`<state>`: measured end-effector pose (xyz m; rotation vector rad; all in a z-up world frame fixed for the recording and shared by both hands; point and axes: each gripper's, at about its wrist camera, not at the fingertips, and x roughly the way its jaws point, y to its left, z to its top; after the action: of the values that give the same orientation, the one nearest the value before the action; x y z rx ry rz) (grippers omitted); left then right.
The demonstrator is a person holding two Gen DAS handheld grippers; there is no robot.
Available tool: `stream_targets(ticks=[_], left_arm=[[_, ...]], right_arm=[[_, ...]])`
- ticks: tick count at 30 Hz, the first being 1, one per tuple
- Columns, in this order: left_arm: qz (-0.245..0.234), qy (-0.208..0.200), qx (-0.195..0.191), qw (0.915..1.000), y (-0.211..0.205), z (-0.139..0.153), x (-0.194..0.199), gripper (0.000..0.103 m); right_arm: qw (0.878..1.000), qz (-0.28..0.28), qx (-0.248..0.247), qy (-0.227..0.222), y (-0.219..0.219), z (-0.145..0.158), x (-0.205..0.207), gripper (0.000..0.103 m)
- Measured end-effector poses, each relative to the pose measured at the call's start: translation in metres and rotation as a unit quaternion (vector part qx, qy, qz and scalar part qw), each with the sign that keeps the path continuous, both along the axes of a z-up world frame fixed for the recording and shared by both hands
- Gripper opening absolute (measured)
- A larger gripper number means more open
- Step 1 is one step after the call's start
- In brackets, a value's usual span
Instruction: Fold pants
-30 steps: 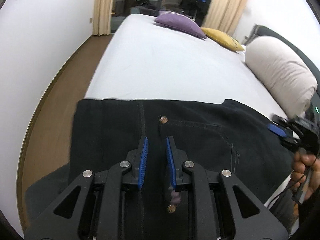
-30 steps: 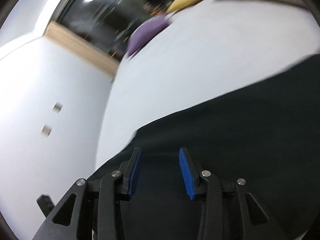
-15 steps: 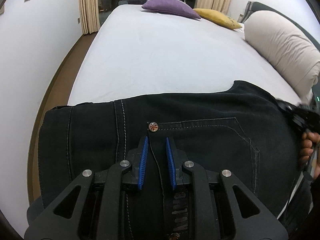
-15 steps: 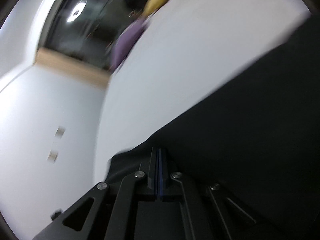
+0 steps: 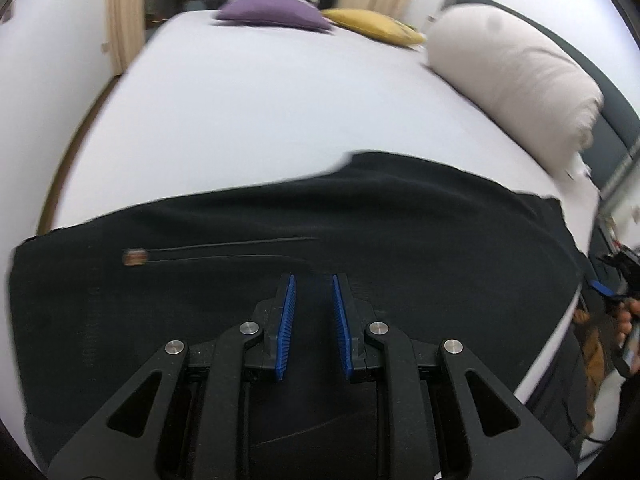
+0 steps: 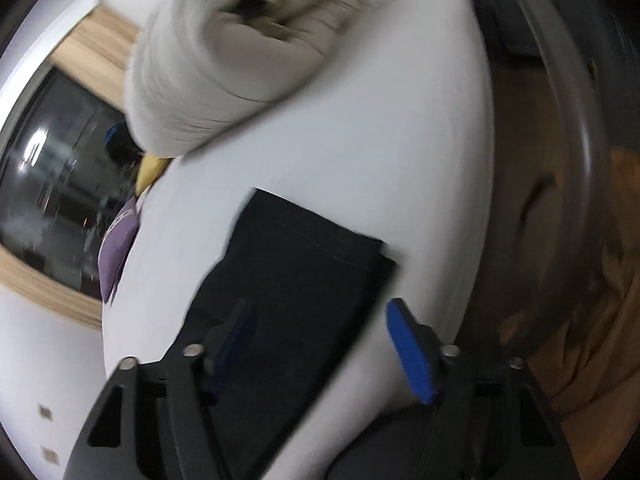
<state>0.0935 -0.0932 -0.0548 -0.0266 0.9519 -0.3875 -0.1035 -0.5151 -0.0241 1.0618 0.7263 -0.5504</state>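
Note:
Black pants (image 5: pixel 360 240) lie folded across the near edge of a white bed (image 5: pixel 260 100), with a metal button (image 5: pixel 135 257) at the left. My left gripper (image 5: pixel 313 312) hovers over the pants, jaws apart and empty. In the right wrist view the pants (image 6: pixel 304 272) show as a dark rectangle on the bed. My right gripper (image 6: pixel 320 340) is wide open and empty above their near end. The right gripper also shows at the far right edge of the left wrist view (image 5: pixel 612 284), beyond the pants' right end.
A large cream pillow (image 5: pixel 512 68) lies at the bed's right side, with purple (image 5: pixel 276 12) and yellow (image 5: pixel 372 26) cushions at the far end. A dark headboard (image 5: pixel 612 136) runs along the right. Brown floor (image 6: pixel 560 240) lies beyond the bed edge.
The right gripper went from shut to wide open and swung toward the pillow end. The left gripper opened wider and shifted right along the pants, leaving the button off to the left.

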Motion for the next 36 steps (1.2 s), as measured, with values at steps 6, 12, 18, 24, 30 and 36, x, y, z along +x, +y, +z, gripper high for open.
stream_targets(ticks=[6, 12, 18, 24, 30, 36], left_arm=[[-0.044, 0.008, 0.001, 0.9990, -0.037, -0.005, 0.000, 0.018], [-0.089, 0.014, -0.014, 0.9958, -0.072, -0.005, 0.001, 0.018], [-0.104, 0.033, 0.000, 0.9940, -0.091, -0.031, 0.005, 0.018], [-0.099, 0.050, -0.047, 0.9927, -0.077, -0.046, 0.010, 0.018], [-0.095, 0.062, -0.067, 0.9913, -0.066, -0.049, 0.012, 0.018], [-0.092, 0.066, -0.076, 0.9907, -0.063, -0.050, 0.013, 0.018]], right_arm=[[0.999, -0.005, 0.044, 0.001, -0.012, -0.035, 0.026, 0.061], [0.999, -0.001, 0.025, -0.029, -0.009, -0.031, 0.026, 0.057], [0.996, -0.017, 0.033, -0.083, -0.017, -0.043, 0.023, 0.050], [0.991, -0.014, 0.048, -0.124, -0.021, -0.050, 0.017, 0.037], [0.991, -0.014, 0.051, -0.125, -0.028, -0.054, 0.018, 0.019], [0.991, -0.006, 0.053, -0.119, -0.030, -0.055, 0.026, 0.007]])
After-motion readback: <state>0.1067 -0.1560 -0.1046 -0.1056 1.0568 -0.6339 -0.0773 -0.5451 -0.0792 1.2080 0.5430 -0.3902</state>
